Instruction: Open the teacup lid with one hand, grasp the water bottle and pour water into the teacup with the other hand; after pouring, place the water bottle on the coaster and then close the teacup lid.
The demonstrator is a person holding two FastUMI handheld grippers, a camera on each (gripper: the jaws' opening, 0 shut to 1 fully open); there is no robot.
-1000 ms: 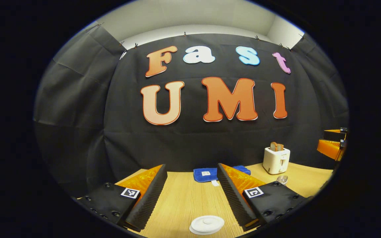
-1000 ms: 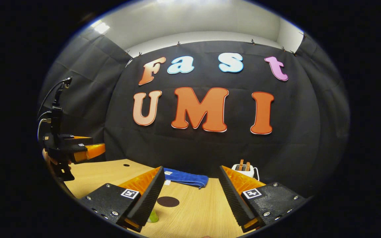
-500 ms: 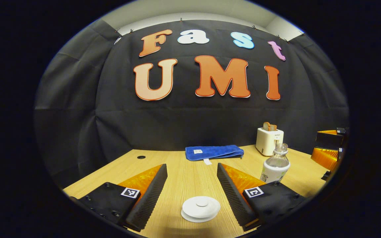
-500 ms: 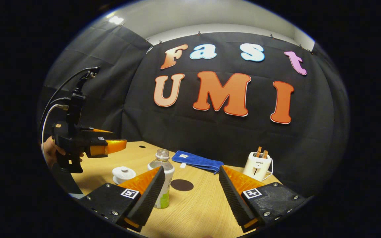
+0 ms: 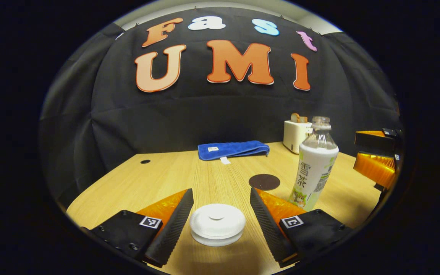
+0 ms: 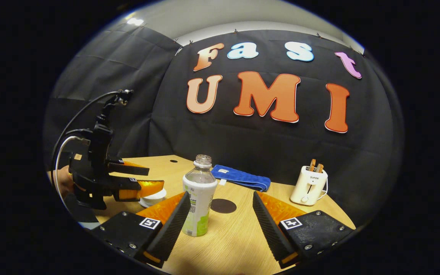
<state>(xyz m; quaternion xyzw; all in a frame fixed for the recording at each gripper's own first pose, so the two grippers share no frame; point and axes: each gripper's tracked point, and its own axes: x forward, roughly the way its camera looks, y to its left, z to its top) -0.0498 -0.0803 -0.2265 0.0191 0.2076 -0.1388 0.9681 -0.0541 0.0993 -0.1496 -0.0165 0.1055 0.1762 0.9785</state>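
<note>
A light wooden worktop [image 5: 166,183] fills the booth floor of the scene. On it stands an upright, uncapped water bottle [image 6: 199,200], its long axis vertical. In the right gripper view it sits just left of centre, partly behind the left finger of the right gripper [image 6: 220,221], whose jaws are spread wide and hold nothing. A dark round coaster [image 6: 223,206] lies just beyond. Smaller and nearer the other hand, the white lidded teacup [image 5: 217,224] rests directly between the parted, empty jaws of the left gripper [image 5: 220,217]. That gripper looks clearly closest to the lid and need only lower and close.
</note>
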